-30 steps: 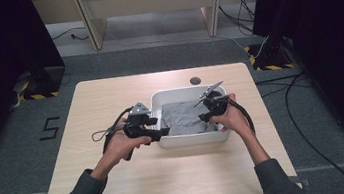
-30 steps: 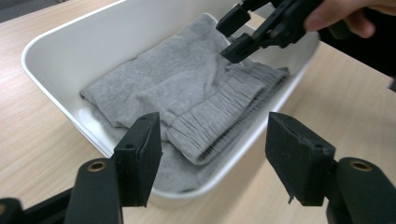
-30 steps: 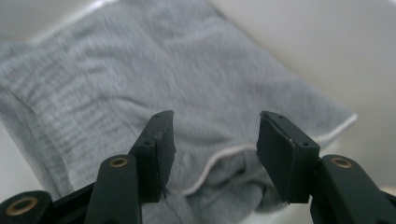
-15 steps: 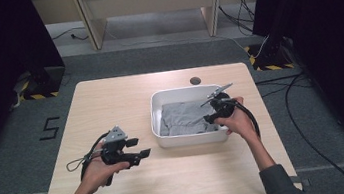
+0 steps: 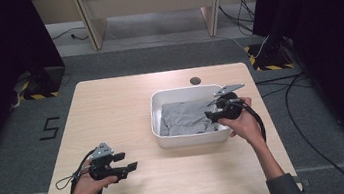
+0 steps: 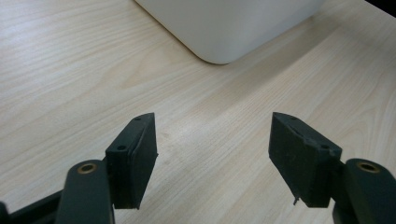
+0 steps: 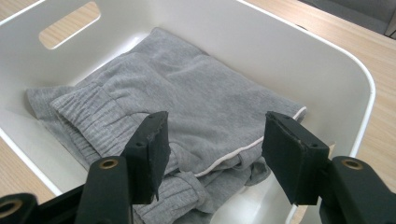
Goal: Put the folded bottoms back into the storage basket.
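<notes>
While the wooden counter (image 5: 127, 118) carries the white plastic bin (image 5: 158, 114) toward its right edge, the grey folded garment (image 5: 183, 117) lies inside that bin, covering most of its floor, ribbed cuffs and a thin white piping line showing in the right gripper view. The work in hand looks like taking hold of this garment or pressing it down into the bin.

At the bin's right end, the right gripper (image 7: 212, 140) hangs over the cloth with its jaws spread wide and empty; I judge they have not yet touched it. To do this well, lower the jaws straight down so they straddle a thick fold, such as the piped edge (image 7: 243, 151) between them, rather than a single flat layer. Close only once both pads are sunk into fabric, and keep clear of the bin wall (image 7: 299, 51) so nothing scrapes or tips it.

Well apart, near the counter's front left corner, the left gripper (image 5: 118, 164) hovers above bare wood, jaws likewise open and holding nothing. It could steady the bin's rim if the bin shifts.
</notes>
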